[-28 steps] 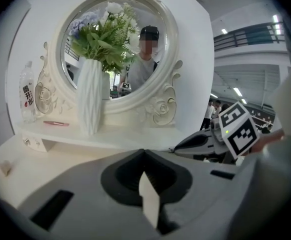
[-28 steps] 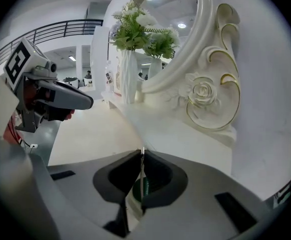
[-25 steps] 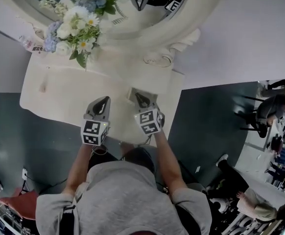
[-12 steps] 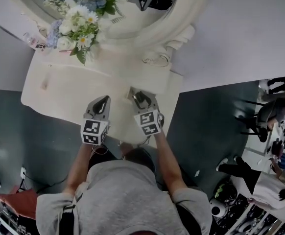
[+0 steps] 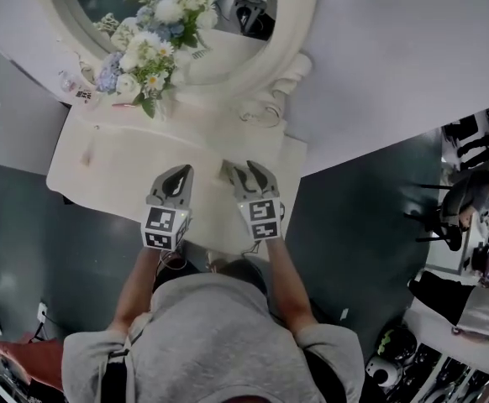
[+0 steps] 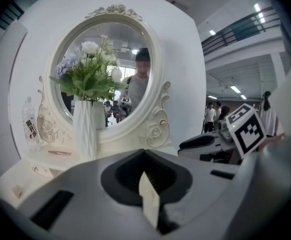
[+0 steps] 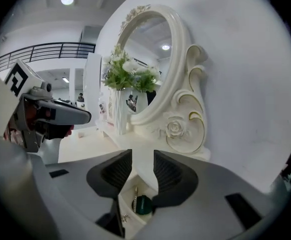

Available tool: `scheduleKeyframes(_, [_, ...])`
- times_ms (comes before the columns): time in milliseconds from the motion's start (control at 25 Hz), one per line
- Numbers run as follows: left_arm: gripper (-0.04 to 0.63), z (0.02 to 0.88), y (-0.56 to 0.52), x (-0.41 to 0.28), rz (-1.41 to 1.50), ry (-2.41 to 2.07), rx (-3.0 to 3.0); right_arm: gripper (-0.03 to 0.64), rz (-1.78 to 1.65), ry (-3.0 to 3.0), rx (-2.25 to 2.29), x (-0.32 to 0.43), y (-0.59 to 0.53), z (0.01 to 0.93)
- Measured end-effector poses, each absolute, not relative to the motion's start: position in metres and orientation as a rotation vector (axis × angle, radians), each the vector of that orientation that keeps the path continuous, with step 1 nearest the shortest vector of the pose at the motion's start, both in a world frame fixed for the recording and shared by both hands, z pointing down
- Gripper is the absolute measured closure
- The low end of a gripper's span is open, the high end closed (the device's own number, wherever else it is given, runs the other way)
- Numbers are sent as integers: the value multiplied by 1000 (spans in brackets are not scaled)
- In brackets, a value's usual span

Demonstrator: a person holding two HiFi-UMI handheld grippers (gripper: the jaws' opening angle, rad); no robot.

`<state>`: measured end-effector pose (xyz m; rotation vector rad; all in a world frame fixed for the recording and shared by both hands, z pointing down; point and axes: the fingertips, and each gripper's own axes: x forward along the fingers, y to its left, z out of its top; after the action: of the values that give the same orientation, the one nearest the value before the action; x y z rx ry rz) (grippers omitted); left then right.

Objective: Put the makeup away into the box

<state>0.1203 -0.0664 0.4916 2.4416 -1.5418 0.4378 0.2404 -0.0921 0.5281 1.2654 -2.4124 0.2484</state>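
The right gripper (image 7: 143,156) has just opened its jaws, w/ nothing btwn them, directly over the small white open box (image 7: 121,206) at the white dressing table's (image 5: 118,170) front-right edge (dark green round item (image 7: 142,204) inside). A thin pink makeup stick (image 6: 59,153) lies along the back edge, far left. The left gripper (image 6: 145,154), jaws together, is nearer to it.

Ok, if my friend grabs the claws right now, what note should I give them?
Left claw: jaws together, nothing clearly held.
Right claw: jaws have just opened, nothing between them, above the box.
In the box: a green round thing and a thin stick.
Still out on the table: a pink stick by the vase and a small pale bit near the left end. Those probably go in next.
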Motion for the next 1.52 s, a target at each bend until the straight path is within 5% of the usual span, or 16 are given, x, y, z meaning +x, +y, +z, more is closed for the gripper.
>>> scheduleKeyframes(320, [595, 448, -64, 121, 383, -1579, 2517, 598, 163, -2519, 1390, 244, -80, 470])
scheduleKeyframes(800, [595, 437, -50, 80, 369, -1737, 2424, 601, 133, -2625, 1210, 190, -70, 466])
scheduleKeyframes(1520, [595, 453, -14, -115, 345, -2004, 2123, 601, 93, -2745, 796, -21, -60, 477])
